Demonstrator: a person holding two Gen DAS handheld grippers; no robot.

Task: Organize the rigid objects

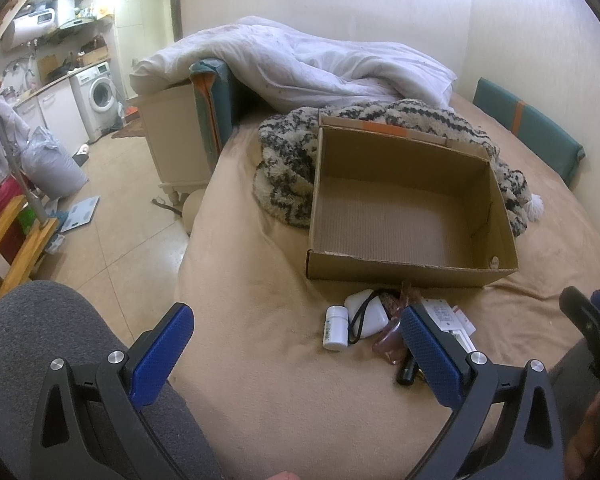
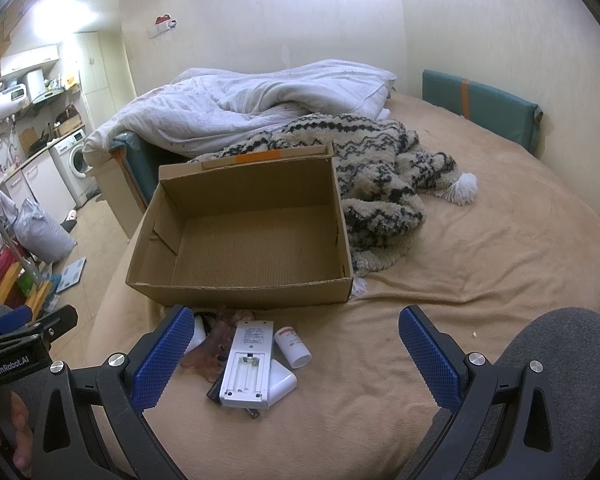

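Note:
An open, empty cardboard box [image 1: 408, 268] [image 2: 240, 292] sits on the tan bed. In front of it lies a small pile: a white pill bottle [image 1: 335, 328], a white pouch with a black cord [image 1: 367, 315], a brownish hair claw [image 1: 388, 344] [image 2: 214, 344], a white remote lying back-up with its battery bay open [image 2: 247, 364], and a second white bottle with a red label [image 2: 293, 346]. My left gripper [image 1: 296, 354] is open and empty, just short of the pile. My right gripper [image 2: 296, 356] is open and empty, above the pile's right side.
A black-and-cream fuzzy blanket [image 2: 380, 184] and a white duvet [image 2: 260, 100] lie behind the box. The bed's left edge drops to a tiled floor [image 1: 116, 216]. The person's grey-clad knees [image 1: 32, 344] [image 2: 560, 344] sit beside the grippers.

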